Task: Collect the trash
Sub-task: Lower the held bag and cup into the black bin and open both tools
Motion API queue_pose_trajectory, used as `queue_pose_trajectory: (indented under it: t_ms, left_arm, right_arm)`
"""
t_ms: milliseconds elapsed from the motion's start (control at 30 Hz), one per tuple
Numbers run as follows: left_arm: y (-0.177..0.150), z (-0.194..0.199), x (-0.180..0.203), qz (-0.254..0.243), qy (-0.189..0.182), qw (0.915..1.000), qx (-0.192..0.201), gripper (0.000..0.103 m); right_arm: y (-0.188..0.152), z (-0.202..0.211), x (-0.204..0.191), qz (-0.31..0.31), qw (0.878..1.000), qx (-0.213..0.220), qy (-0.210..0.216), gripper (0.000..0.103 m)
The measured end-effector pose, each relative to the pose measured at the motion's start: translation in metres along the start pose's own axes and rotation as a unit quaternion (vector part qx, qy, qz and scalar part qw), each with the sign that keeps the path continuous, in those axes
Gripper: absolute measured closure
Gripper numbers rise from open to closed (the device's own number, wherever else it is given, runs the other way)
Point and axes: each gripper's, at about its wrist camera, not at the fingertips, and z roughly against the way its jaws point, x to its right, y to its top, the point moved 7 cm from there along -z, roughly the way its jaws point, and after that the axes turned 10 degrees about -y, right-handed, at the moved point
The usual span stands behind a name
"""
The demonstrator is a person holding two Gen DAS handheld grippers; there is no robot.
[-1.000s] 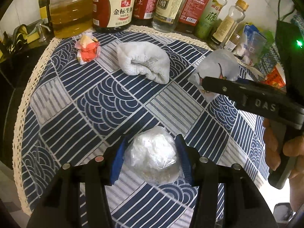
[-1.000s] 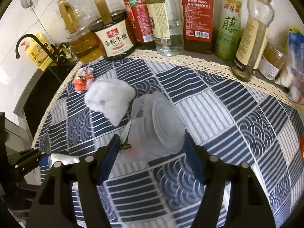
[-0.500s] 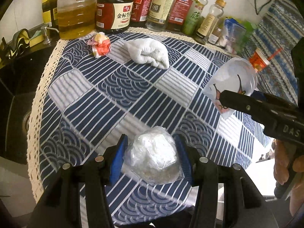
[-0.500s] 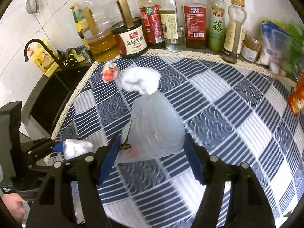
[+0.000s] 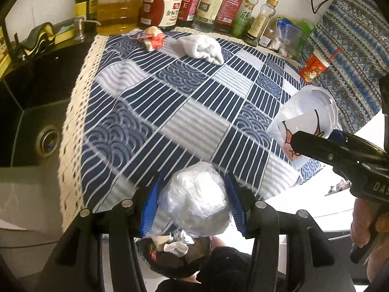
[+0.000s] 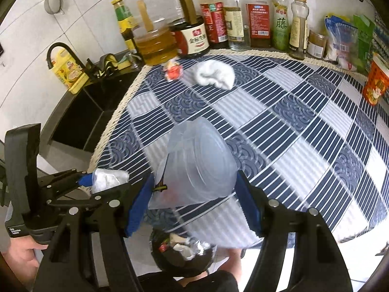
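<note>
My left gripper (image 5: 194, 204) is shut on a crumpled clear plastic bag (image 5: 197, 199), held off the table's front edge above a black trash bin (image 5: 175, 255). My right gripper (image 6: 194, 194) is shut on a translucent plastic cup (image 6: 197, 168), also held above the trash bin (image 6: 182, 253). The cup (image 5: 306, 119) and right gripper show at the right of the left wrist view; the bag (image 6: 109, 178) and left gripper show at the left of the right wrist view. A red-and-white crumpled wrapper (image 5: 153, 39) and a white cloth (image 5: 201, 47) lie at the table's far side.
The round table has a blue-and-white patterned cloth (image 5: 170, 102). Oil and sauce bottles (image 6: 218, 24) line the back edge. A red paper cup (image 5: 313, 65) stands at the far right. A dark sink (image 5: 36, 121) lies to the left.
Both grippers have pulled back from the table toward its front edge with the bag and the cup. The trash bin has come into view below them.
</note>
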Motion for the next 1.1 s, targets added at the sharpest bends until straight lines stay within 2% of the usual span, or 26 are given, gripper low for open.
queue_pose_trajectory:
  t_ms: [533,1100]
  left_arm:
    - [-0.061,0.019,-0.022,0.026,-0.008,0.9995,-0.013,0.053]
    - [-0.119,-0.009,-0.043,0.068,-0.004,0.9956,-0.064,0.053]
  right_arm:
    - [-0.071,0.006,-0.038,-0.006,0.999,-0.034,0.031,0.035]
    - [-0.131,-0.030,-0.050,0.006,0.993,-0.112,0.042,0.035]
